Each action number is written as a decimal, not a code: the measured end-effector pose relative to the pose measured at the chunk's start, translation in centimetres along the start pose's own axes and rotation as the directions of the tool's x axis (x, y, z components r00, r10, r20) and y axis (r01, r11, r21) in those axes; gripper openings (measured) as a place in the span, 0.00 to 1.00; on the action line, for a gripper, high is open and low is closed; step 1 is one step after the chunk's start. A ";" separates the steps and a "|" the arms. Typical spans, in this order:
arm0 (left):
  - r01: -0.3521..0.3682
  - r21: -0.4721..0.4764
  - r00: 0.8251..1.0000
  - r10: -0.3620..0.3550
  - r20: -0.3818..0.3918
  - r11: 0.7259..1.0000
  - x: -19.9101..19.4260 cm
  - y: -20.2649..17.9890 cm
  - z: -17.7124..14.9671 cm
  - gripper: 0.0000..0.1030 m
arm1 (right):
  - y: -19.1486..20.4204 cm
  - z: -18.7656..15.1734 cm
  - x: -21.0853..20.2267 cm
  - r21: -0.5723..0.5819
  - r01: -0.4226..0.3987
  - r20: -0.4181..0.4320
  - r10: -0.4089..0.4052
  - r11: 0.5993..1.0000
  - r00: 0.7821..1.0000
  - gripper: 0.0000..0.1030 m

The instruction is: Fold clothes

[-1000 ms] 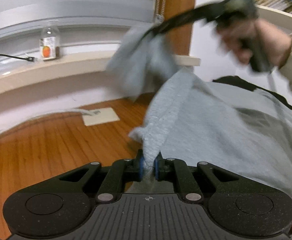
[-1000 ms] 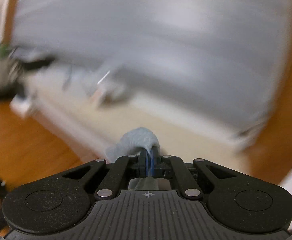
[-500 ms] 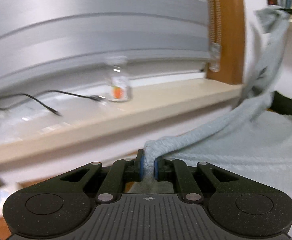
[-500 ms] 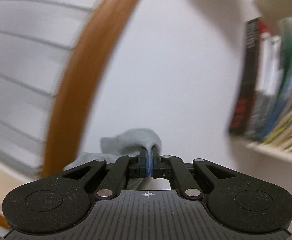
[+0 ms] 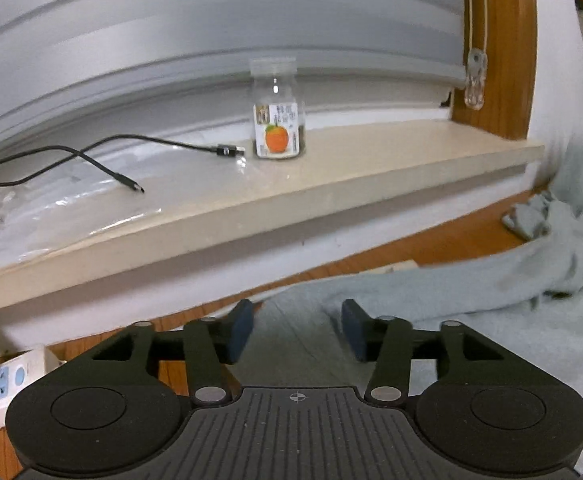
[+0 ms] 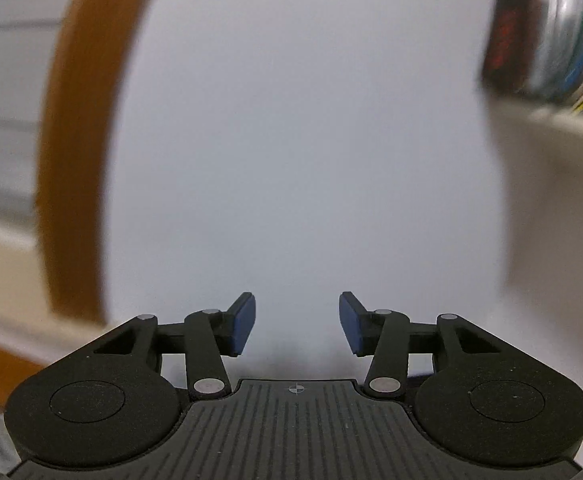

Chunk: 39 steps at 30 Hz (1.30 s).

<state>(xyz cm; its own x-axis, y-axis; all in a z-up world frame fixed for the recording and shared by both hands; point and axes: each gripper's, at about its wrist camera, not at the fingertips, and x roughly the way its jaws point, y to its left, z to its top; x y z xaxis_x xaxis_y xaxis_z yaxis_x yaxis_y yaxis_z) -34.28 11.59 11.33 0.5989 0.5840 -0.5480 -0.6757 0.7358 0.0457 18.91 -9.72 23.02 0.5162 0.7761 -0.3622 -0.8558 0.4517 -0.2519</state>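
Both grippers stand with jaws spread wide and nothing held. Left gripper [image 5: 297, 330]: a black cable [image 5: 91, 158] lies on the windowsill [image 5: 331, 184] ahead to its left, a small bottle [image 5: 277, 120] with an orange on its label stands straight ahead, and the grey garment [image 5: 471, 300] lies under and to the right of its fingers. Right gripper [image 6: 297, 324]: faces a white wall [image 6: 291, 140], blurred books [image 6: 551, 28] upper right; no garment in its view.

It looked like a room in a home: a wooden floor [image 5: 443, 240], a windowsill [image 5: 331, 176] carrying a small glass bottle [image 5: 277, 120] and a charging cable [image 5: 103, 156], and bookshelves [image 6: 551, 32] nearby.
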 end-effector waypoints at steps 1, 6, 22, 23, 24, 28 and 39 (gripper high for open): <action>-0.002 -0.009 1.000 0.002 0.018 1.000 -0.4 -0.2 0.1 0.66 | 0.4 -0.9 0.0 -0.009 -0.026 -0.013 0.026 1.000 1.000 0.47; 0.082 -0.041 0.994 -0.079 0.079 0.996 -1.4 -2.4 1.1 0.73 | 1.6 -5.2 -0.4 -0.026 -0.149 -0.059 0.147 0.989 0.987 0.57; 0.365 0.160 0.925 -0.377 0.047 0.917 3.8 -15.8 0.1 0.79 | 5.6 -17.5 -1.7 0.002 -0.350 -0.210 0.342 0.937 0.916 0.62; 0.375 0.167 0.921 -0.387 0.050 0.912 4.0 -16.0 0.0 0.79 | 4.5 -18.0 -1.9 0.025 -0.332 -0.209 0.329 0.943 0.921 0.62; 0.384 0.173 0.916 -0.398 0.053 0.907 4.2 -16.1 -0.1 0.79 | 3.4 -18.5 -2.0 0.041 -0.308 -0.214 0.310 0.950 0.927 0.62; 0.433 0.130 0.893 -0.444 0.077 0.892 5.1 -15.1 -0.8 0.79 | -0.9 -21.4 -1.9 0.128 -0.212 -0.245 0.238 0.969 0.940 0.62; 0.427 0.130 0.897 -0.437 0.061 0.895 6.1 -14.4 -1.7 0.79 | -3.1 -23.6 -1.5 0.198 -0.192 -0.246 0.239 0.961 0.939 0.11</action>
<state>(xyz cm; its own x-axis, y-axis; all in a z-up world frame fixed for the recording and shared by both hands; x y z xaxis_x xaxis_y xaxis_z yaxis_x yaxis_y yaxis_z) -21.62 3.92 5.94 0.8592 0.2233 -0.4603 -0.2928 0.9524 -0.0846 21.56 -22.67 3.18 0.2884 0.7283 -0.6216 -0.9282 0.3721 0.0054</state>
